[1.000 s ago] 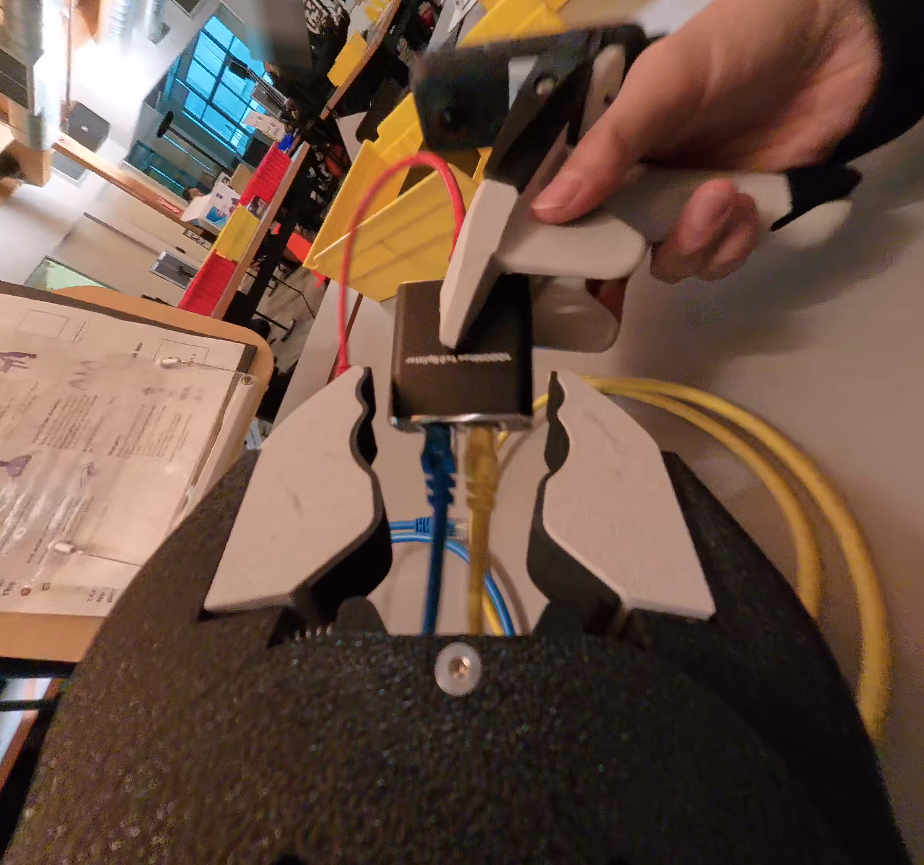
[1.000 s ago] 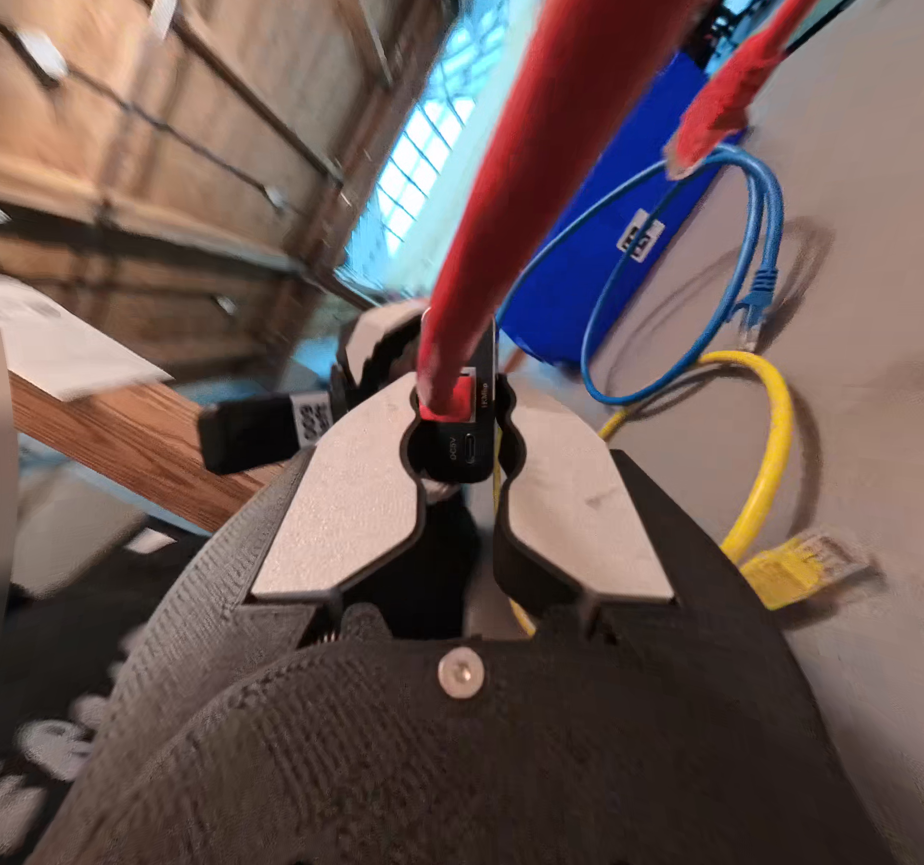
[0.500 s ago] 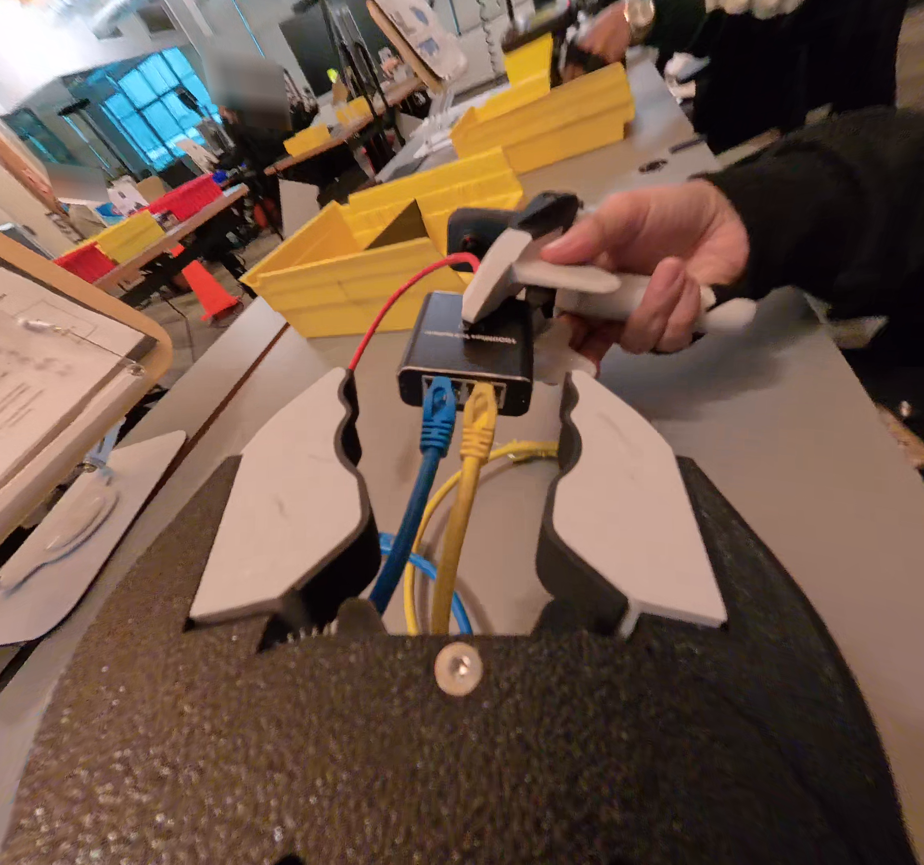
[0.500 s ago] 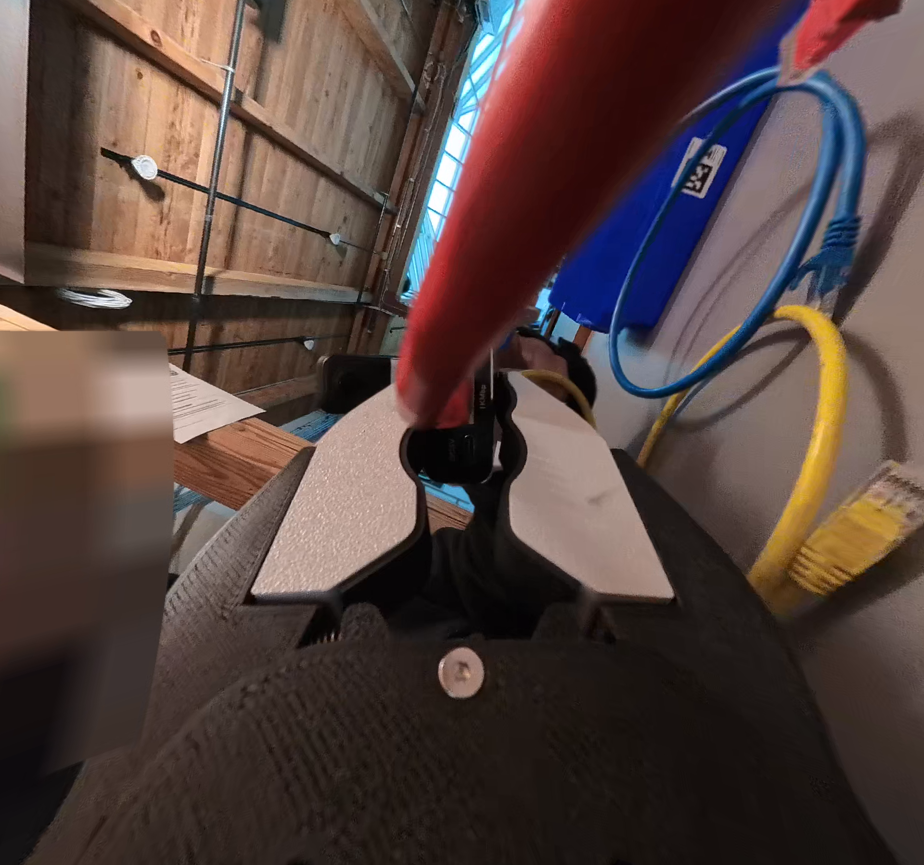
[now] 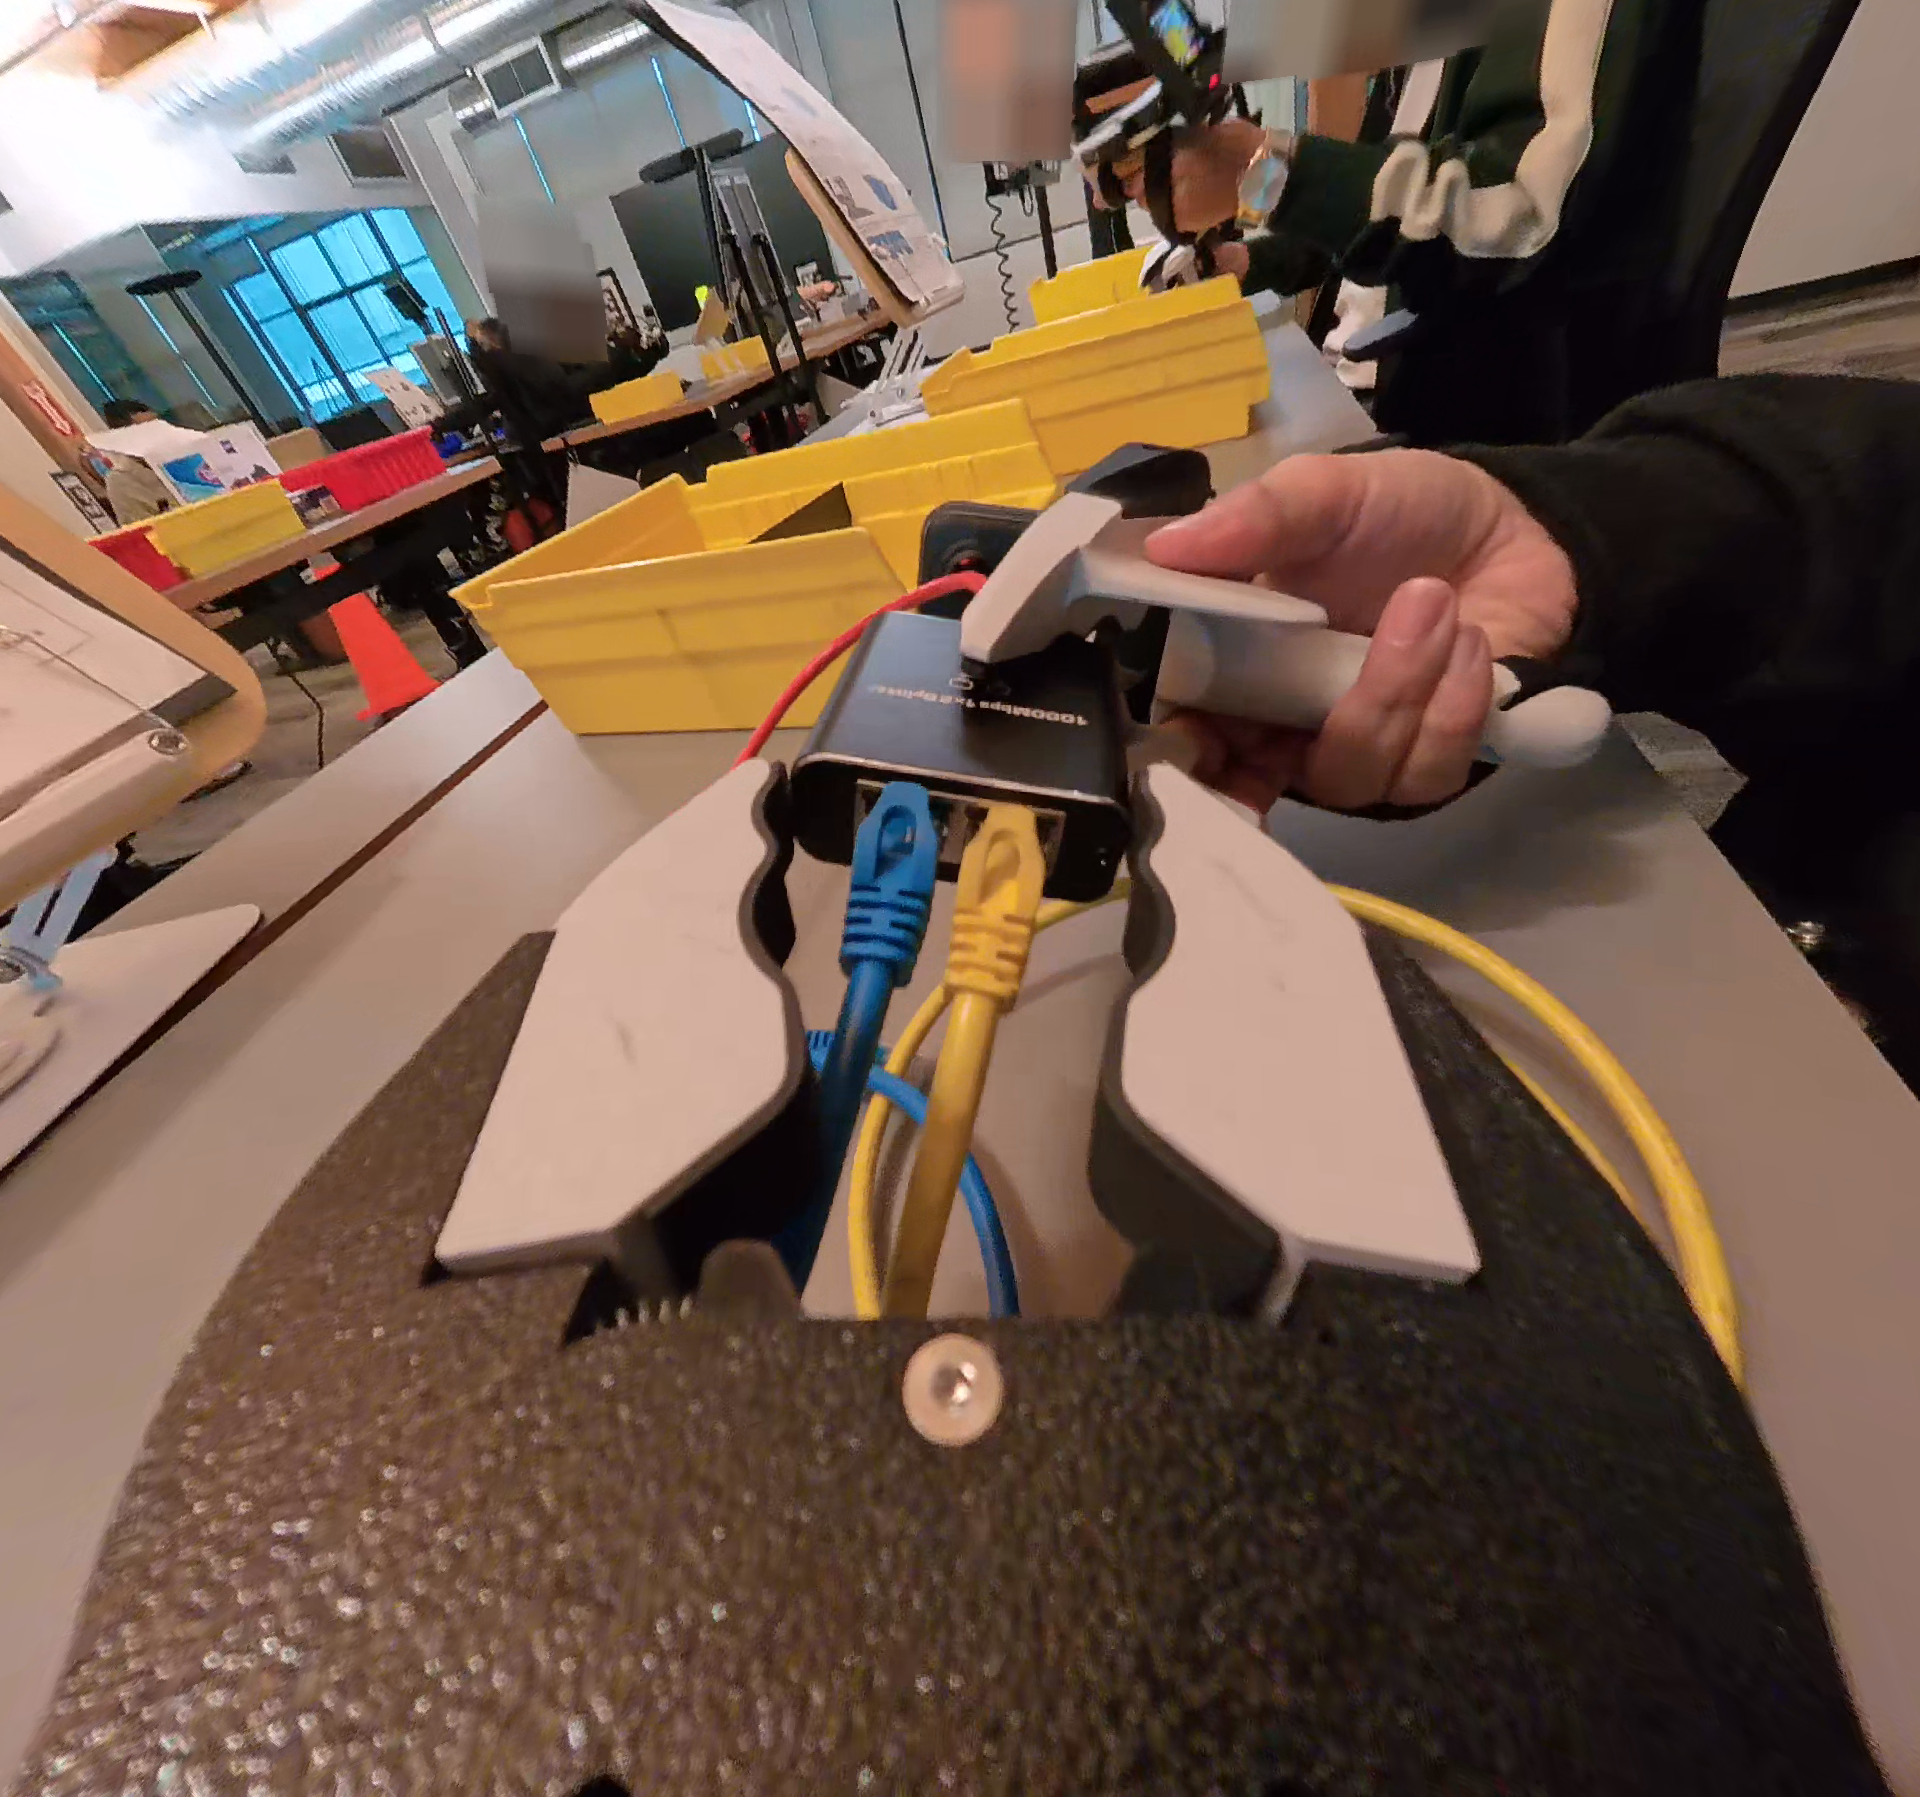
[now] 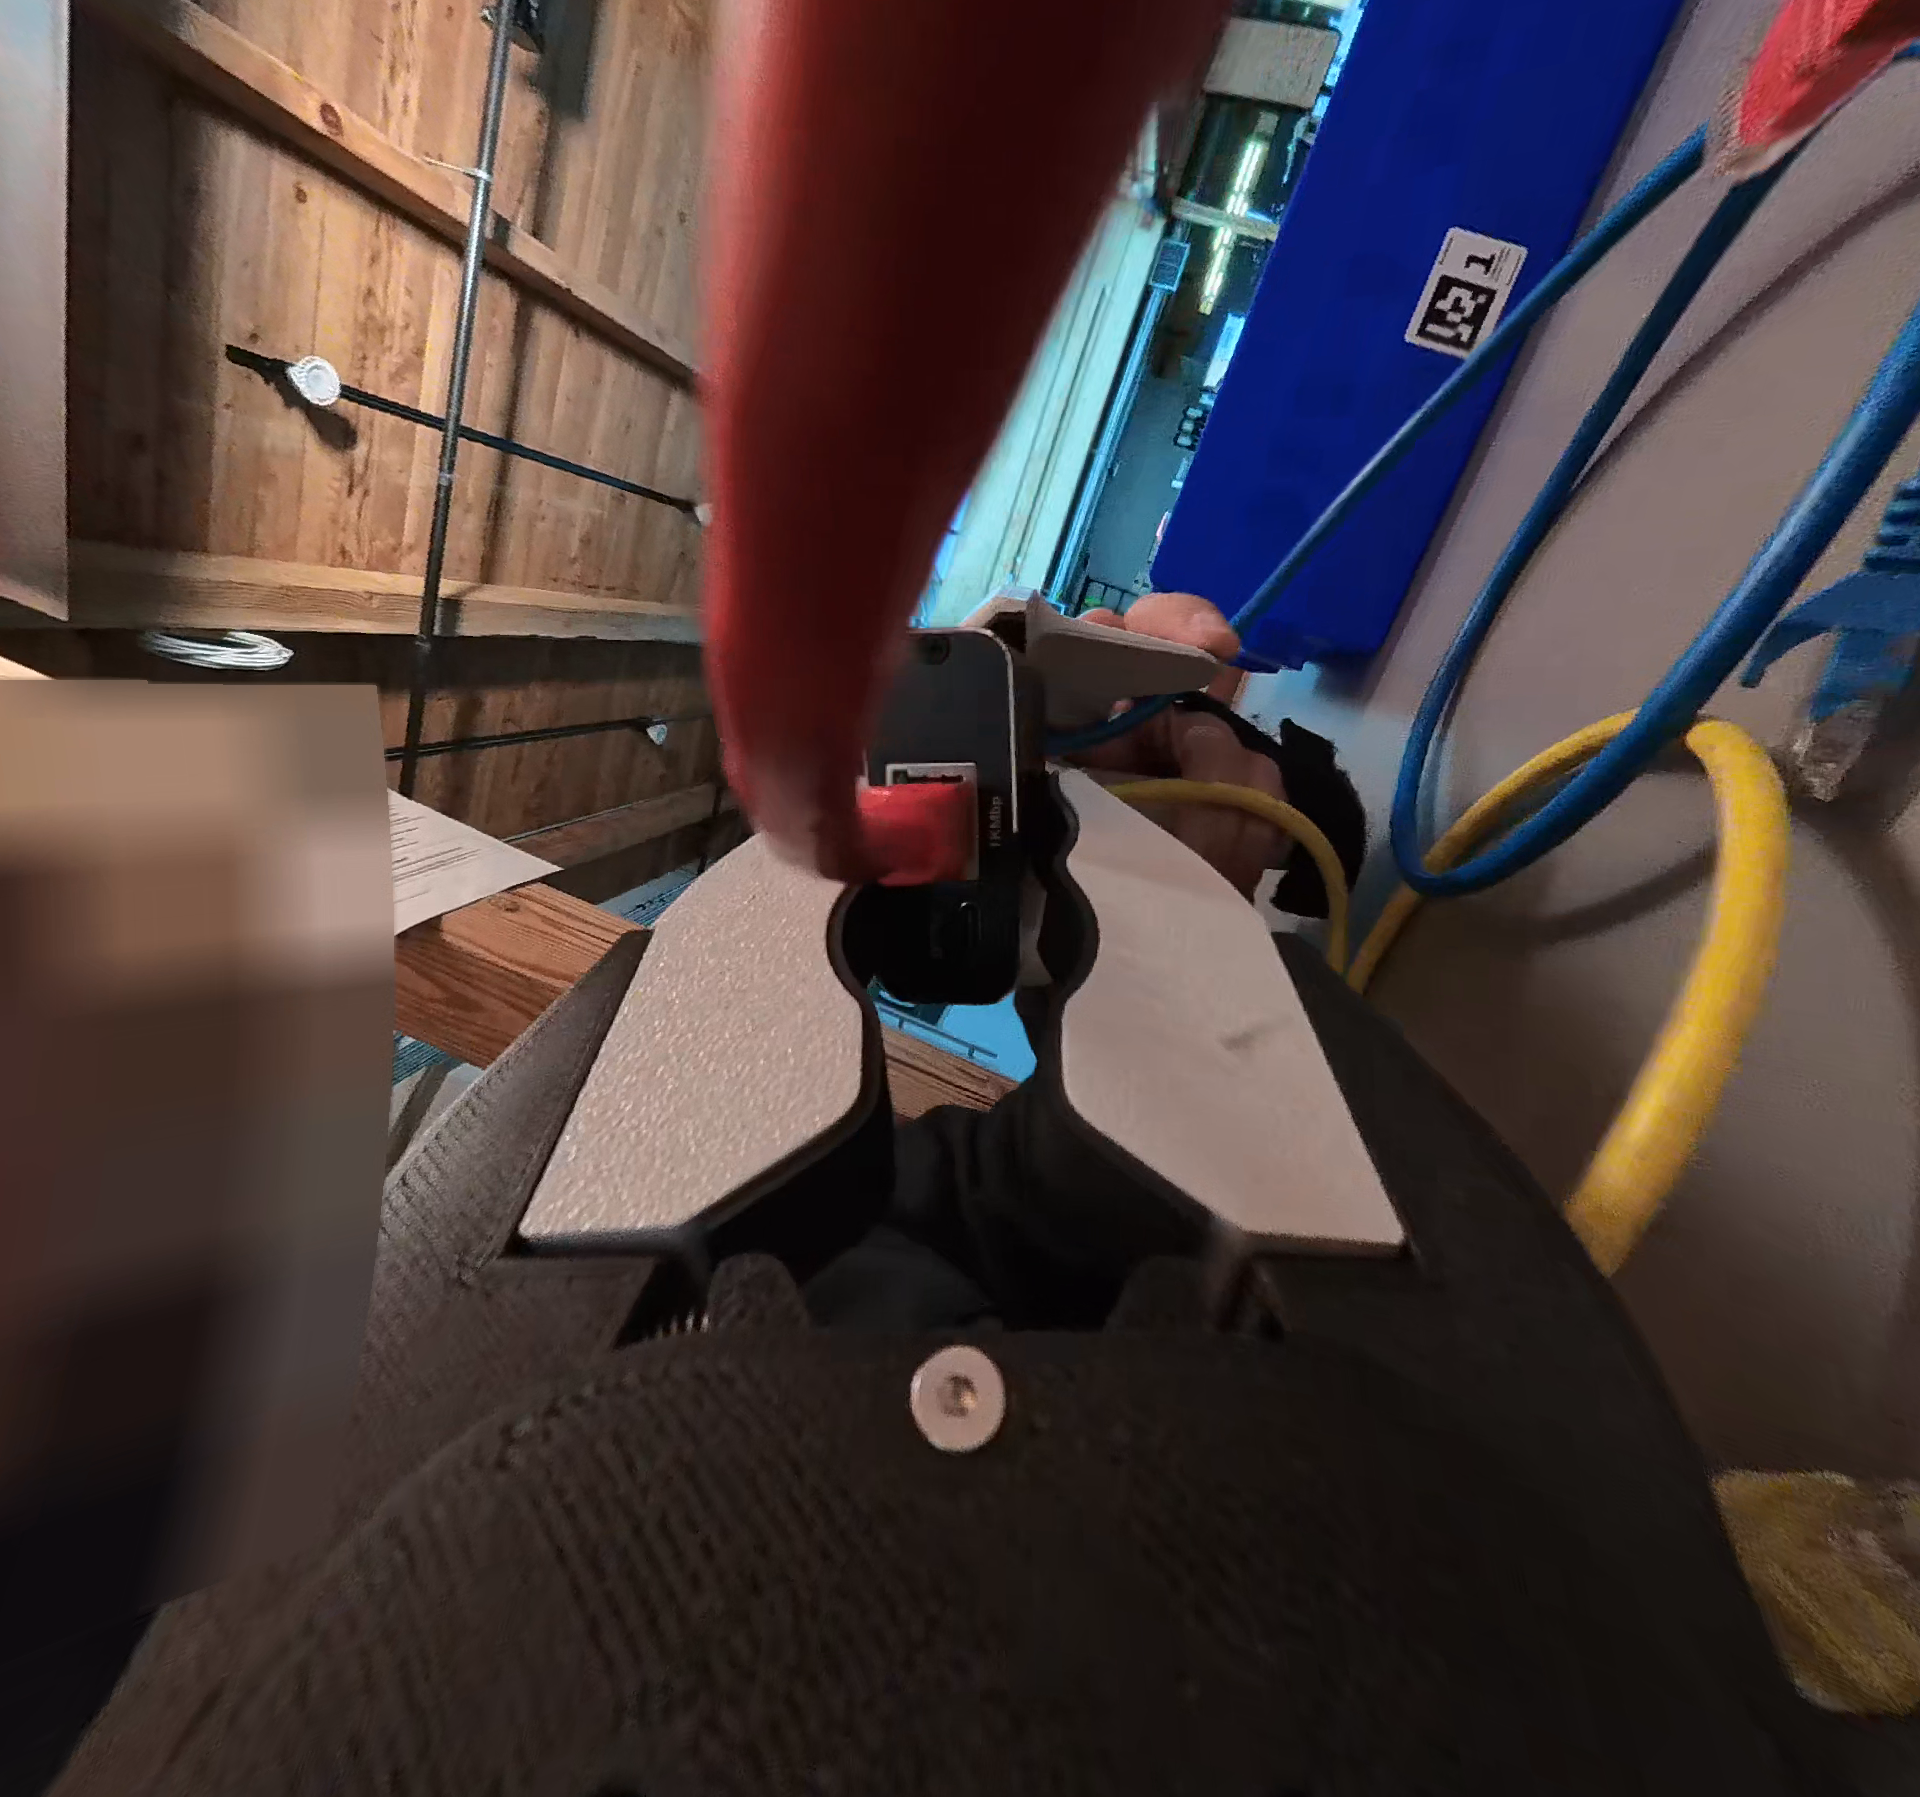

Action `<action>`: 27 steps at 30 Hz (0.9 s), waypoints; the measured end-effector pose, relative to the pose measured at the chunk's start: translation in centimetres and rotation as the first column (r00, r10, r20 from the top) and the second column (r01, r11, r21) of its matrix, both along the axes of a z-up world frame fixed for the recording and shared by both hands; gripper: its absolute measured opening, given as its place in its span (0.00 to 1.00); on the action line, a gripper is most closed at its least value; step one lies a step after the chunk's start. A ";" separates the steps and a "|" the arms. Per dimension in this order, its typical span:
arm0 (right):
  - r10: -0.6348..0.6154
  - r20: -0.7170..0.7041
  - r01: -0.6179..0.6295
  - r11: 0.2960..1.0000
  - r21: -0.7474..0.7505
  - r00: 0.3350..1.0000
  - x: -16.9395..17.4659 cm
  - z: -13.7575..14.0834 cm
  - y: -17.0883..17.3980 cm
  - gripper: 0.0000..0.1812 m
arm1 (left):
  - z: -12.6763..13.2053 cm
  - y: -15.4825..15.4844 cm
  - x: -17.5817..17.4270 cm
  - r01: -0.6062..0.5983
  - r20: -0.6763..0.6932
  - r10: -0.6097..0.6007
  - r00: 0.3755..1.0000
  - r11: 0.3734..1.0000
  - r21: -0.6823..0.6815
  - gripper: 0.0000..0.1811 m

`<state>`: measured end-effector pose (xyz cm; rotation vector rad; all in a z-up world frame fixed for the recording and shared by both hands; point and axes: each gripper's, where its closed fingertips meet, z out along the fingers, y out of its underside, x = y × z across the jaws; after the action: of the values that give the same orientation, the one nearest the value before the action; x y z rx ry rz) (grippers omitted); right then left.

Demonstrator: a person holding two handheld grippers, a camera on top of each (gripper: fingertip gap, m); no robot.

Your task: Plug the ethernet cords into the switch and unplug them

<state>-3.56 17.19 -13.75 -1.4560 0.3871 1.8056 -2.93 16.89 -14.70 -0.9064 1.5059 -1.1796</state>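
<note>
Switch (image 5: 971, 760) sits pinched in the right gripper (image 6: 956, 916), its fingers clenched on the black body from the end where the red cord (image 6: 883, 397) goes in. Left gripper (image 5: 956, 812) is released — jaws spread wide, tips just beside the switch's port face, with the blue cord (image 5: 883, 895) and yellow cord (image 5: 992, 906) plugged in side by side and trailing back between its fingers over the grey table (image 5: 1558, 916).

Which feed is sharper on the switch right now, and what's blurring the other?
Left wrist view: switch and both plugs sharp, evenly lit. Right wrist view: the red cord runs close past the lens, a thick out-of-focus smear covering part of the switch.
</note>
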 end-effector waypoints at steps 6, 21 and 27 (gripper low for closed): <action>-0.011 -0.019 0.011 1.000 -0.013 1.000 -0.4 0.3 0.2 0.14 | 0.2 0.2 -0.4 -0.009 0.008 0.009 1.000 1.000 -0.007 0.33; -0.118 0.128 0.115 0.993 0.034 0.985 0.3 1.5 0.5 0.27 | 0.9 0.8 -0.7 -0.048 0.026 0.048 0.998 0.998 -0.028 0.34; -0.344 0.212 0.343 0.938 0.044 0.915 3.4 1.1 0.1 0.32 | 1.0 2.0 -0.8 -0.114 0.037 0.115 0.993 0.993 -0.027 0.33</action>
<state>-0.21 17.30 -12.69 -1.4593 0.4923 1.3534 -3.78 18.91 -13.71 -0.9683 1.3929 -1.1281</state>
